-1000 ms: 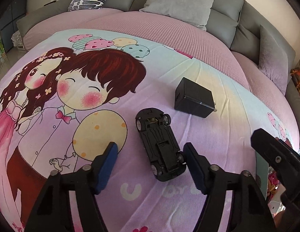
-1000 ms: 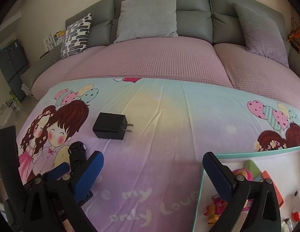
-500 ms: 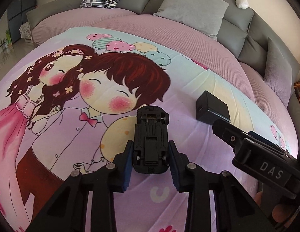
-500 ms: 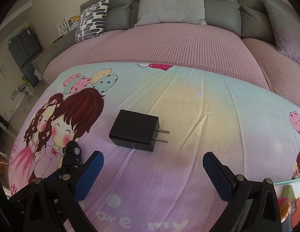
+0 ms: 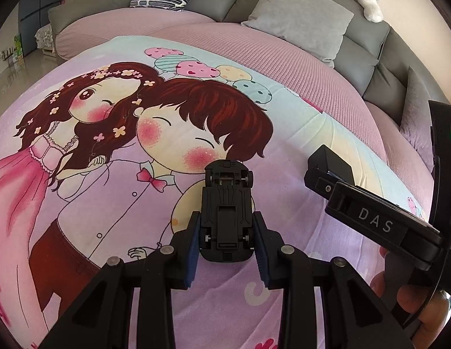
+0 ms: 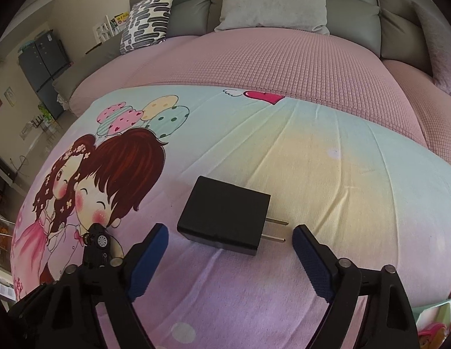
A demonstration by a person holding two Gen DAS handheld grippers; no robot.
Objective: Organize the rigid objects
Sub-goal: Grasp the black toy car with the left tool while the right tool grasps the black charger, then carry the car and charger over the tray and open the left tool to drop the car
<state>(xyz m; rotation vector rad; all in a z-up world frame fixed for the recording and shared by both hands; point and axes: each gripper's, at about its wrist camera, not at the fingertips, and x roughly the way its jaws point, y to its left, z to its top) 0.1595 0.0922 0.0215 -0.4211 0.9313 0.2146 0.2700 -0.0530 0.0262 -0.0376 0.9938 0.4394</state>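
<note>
- Clearly, in the left wrist view, the pick-up step is done on this side: the left gripper (image 5: 227, 240) is clamped on the small black plastic toy car (image 5: 227, 213), which lies belly-up with its chassis and wheels showing.
- The car's rear half sits between the blue pads (image 5: 194, 247), touched on both flanks; its front half sticks out ahead of the fingertips, over the cartoon-printed bed sheet (image 5: 109, 203).
- Off to the right of this gripper, the other tool's black body crosses the view, and just past it a corner of the black box-shaped charger plug (image 5: 331, 163) shows.
- The next move here, as I judge it, is to lift the car clear of the sheet and carry it to wherever the rigid things are being gathered; that place is not visible in this view.
- In the right wrist view, the grasp is not yet made: the right gripper (image 6: 230, 247) stands apart with its jaws closing, and the pads press on nothing.
- The charger plug (image 6: 225, 215) lies flat on the bed sheet (image 6: 327, 174) just ahead of the fingertips, roughly centred between them, its two metal prongs (image 6: 276, 229) pointing toward the right finger.
- To take it, I judge this gripper needs to push a little further forward so that the pads bracket the body, then close; the prongs could catch the right pad first and turn the plug.
- To the left, beyond the left finger, one wheel of the toy car (image 6: 100, 240) shows.
</note>
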